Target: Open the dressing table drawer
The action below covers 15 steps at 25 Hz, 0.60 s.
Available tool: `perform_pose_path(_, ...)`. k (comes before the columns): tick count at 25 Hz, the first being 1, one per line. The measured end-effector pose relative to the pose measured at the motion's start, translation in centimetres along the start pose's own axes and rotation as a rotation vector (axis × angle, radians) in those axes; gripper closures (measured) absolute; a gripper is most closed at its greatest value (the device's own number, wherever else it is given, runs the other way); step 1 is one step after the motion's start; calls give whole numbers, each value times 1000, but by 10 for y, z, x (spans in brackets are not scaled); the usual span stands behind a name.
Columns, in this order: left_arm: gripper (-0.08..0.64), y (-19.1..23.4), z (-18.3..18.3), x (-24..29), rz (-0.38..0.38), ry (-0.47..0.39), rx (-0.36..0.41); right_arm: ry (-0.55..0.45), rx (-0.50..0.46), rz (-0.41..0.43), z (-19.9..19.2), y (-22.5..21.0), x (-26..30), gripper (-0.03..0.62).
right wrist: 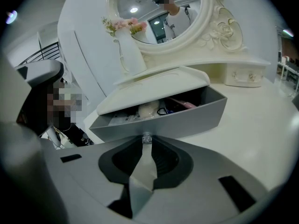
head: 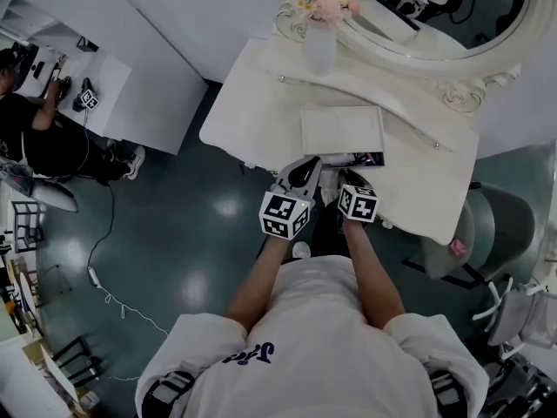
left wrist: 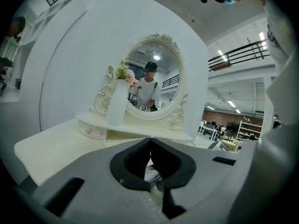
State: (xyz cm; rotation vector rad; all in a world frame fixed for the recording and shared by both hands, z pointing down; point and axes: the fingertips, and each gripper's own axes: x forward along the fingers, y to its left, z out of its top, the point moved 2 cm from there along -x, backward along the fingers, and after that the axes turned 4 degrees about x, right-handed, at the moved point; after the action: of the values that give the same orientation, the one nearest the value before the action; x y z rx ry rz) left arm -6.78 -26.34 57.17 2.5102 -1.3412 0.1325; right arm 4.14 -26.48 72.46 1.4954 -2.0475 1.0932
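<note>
- Right claw (right wrist: 146, 143) is clamped on the knob (right wrist: 147, 137) of the drawer (right wrist: 163, 119), which I see pulled partly out of the dressing surface (right wrist: 275, 125).
- Left claw (left wrist: 150, 143) has its tips together, holding nothing.

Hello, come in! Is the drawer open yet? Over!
Right gripper shut on drawer knob. Left gripper shut, empty. Drawer partly open. Nothing blocking it.

Under me, a glossy dark teal floor (head: 200, 259); a white partition wall (head: 174, 24) ahead; a grey padded chair (head: 503, 223) at my right.
</note>
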Motion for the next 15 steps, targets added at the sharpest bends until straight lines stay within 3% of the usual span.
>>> perform_pose_path(15,545,-26,-10,-21,-19,11,8,-18,18,3,-29,-4,-28,526)
